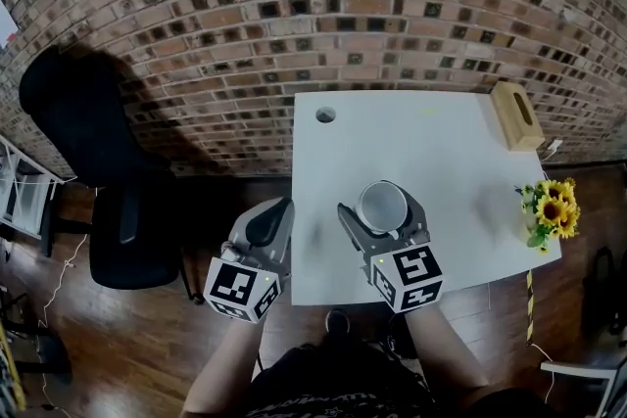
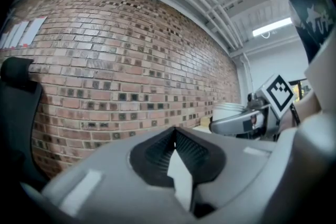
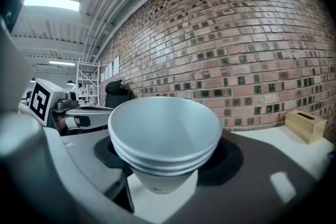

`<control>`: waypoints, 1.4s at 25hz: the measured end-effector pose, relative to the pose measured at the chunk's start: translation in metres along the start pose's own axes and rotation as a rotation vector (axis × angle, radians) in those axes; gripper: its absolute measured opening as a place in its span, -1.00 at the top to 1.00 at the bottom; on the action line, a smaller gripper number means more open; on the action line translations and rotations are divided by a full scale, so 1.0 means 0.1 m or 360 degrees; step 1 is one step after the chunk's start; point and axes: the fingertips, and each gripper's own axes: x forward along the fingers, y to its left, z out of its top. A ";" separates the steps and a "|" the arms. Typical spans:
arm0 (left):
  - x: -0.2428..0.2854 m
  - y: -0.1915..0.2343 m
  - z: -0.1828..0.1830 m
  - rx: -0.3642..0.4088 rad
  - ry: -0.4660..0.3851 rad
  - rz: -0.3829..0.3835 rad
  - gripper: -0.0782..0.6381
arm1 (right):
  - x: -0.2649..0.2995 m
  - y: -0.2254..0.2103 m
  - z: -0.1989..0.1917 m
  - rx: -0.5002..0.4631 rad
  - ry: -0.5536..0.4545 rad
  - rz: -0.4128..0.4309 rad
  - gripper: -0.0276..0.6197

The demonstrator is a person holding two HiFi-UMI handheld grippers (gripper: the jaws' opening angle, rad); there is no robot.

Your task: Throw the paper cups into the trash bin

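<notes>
I have a nested stack of white paper cups (image 1: 382, 207) clamped in my right gripper (image 1: 379, 212). Its jaws stand wide and press on the stack from both sides. In the right gripper view the cups (image 3: 165, 139) sit upright with the mouth up, and I count several rims layered one inside the other. From the head view the stack is over the near part of the white table (image 1: 441, 142), close to its front edge.

My left gripper (image 1: 275, 210) is just beside the right one, off the table's left edge and over the wood floor (image 1: 147, 328). Its jaws are pressed together with nothing between them; in the left gripper view the ribbed pads (image 2: 184, 148) meet at the tip. That same view shows the right gripper (image 2: 239, 122) and the cups (image 2: 229, 109) off to its right.

Farther out on the table I see a small round hole (image 1: 325, 115) near the back left corner, a wooden box (image 1: 516, 115) at the back right, and a bunch of sunflowers (image 1: 551, 209) at the right edge. A black office chair (image 1: 98, 142) stands left of the table, against the brick wall (image 1: 294, 5).
</notes>
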 end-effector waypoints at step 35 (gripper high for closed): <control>-0.60 -1.22 0.25 0.0017 -0.0085 -0.0667 0.77 | -2.06 0.20 -0.19 -0.0052 -0.0014 -0.0759 -0.15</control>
